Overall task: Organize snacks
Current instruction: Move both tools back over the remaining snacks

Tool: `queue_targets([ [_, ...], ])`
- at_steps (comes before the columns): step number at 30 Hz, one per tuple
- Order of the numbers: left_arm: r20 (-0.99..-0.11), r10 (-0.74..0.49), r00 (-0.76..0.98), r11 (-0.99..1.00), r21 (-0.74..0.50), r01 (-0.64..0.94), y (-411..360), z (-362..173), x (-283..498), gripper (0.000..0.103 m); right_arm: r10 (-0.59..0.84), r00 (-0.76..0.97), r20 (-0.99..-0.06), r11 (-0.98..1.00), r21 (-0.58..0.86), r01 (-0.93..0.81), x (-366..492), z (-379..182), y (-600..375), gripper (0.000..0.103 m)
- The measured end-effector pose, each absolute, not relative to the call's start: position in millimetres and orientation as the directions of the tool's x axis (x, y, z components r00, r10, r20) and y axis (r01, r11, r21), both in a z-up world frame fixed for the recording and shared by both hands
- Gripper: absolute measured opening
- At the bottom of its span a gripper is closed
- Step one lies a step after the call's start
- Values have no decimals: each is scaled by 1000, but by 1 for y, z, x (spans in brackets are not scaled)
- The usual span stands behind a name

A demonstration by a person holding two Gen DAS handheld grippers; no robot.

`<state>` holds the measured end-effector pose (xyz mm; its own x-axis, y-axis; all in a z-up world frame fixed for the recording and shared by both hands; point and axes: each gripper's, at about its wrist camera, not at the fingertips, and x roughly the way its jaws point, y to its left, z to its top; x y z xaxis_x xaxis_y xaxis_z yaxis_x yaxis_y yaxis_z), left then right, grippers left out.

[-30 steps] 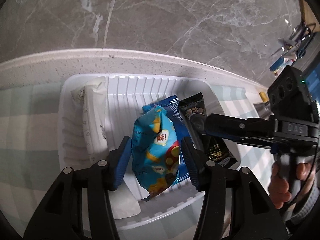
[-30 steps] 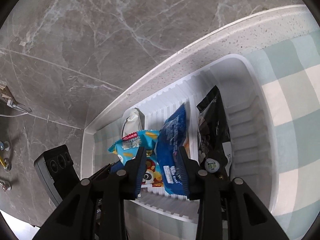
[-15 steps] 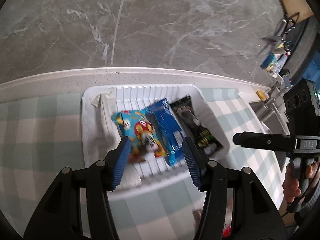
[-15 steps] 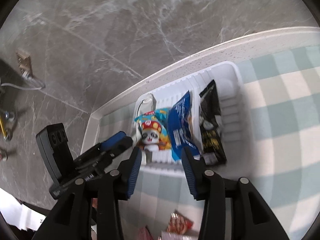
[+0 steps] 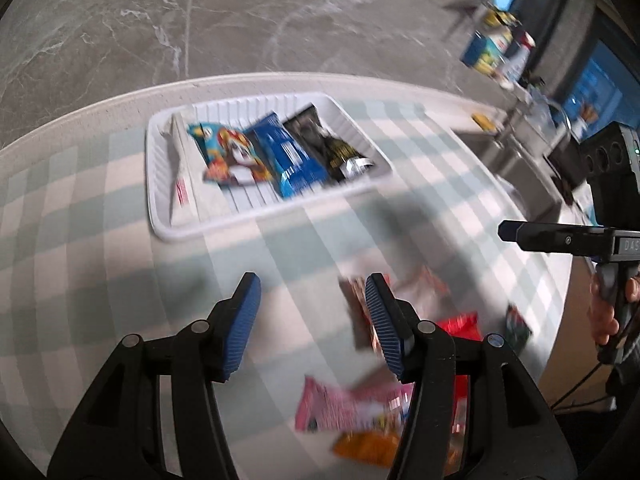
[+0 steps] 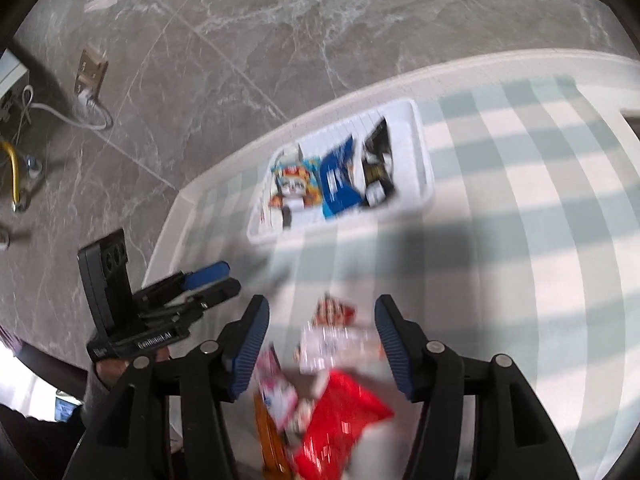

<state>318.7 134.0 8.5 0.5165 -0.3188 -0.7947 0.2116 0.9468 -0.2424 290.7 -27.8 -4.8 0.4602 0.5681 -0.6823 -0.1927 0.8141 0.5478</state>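
Checked table (image 5: 100,208): tray (image 5: 160,232) now far, four packs inside; hand-held grippers, left (image 5: 312,320) empty and right (image 6: 322,344) opening, pulled back over loose snacks (image 6: 340,416), ready for next.

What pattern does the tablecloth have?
The tablecloth has pale green and white checks, clearest in the right wrist view.

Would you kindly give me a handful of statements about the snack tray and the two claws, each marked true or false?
1. The white tray holds a dark blue packet. True.
2. The left claw grips a snack. False: nothing sits between its pads.
3. The black packet lies on the checked cloth. False: it lies in the tray.
4. Loose snacks, including a red packet, lie outside the tray. True.
5. The right claw holds the red packet. False: its jaws are opening, empty.
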Motion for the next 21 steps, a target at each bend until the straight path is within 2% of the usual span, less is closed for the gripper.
queue_targets([
  [12,-858,-329,394,937,-246,247,109,-14,248,54,493,409,-768,867,476,-150,214,-57,-27,60],
  [21,-899,-312,308,944,-258,206,92,-36,213,54,362,478,-800,927,363,-95,176,-58,-56,60],
])
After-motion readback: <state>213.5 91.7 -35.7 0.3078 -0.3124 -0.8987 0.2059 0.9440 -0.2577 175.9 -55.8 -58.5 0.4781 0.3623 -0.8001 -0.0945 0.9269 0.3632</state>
